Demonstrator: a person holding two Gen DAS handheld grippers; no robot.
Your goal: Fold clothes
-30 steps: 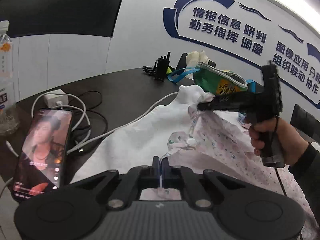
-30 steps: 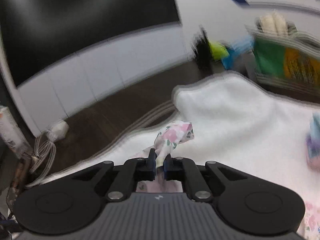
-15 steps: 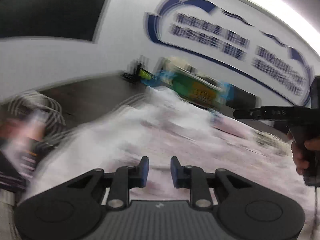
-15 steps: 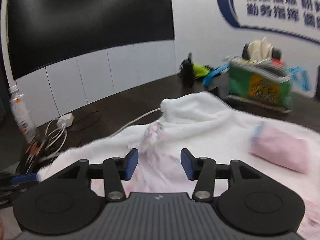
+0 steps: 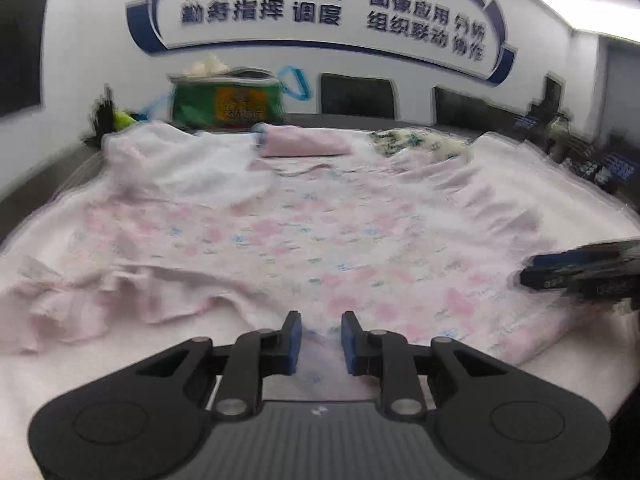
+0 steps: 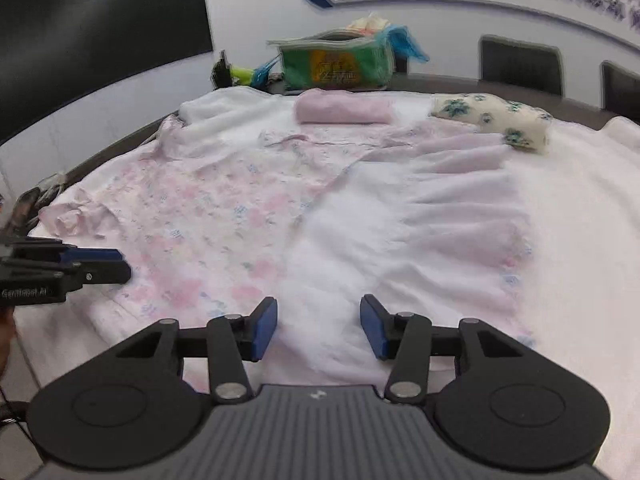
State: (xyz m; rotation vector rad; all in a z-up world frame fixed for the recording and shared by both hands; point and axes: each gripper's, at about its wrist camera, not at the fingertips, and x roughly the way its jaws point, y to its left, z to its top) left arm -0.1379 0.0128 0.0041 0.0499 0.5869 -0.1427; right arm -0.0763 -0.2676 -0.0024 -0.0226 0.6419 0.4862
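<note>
A white wall [image 5: 400,60] bears blue Chinese lettering [image 5: 264,0] above dark chairs [image 5: 358,96] at the far edge of a dark table [image 6: 120,140], beside a large black screen [image 6: 100,28].

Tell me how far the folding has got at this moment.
Done: a pink bundle and a green-flowered bundle sit folded at the far side. In hand: nothing; the left gripper and right gripper are both open over the floral garment. Left: that garment lies spread and wrinkled, with no clear fold visible.
</note>
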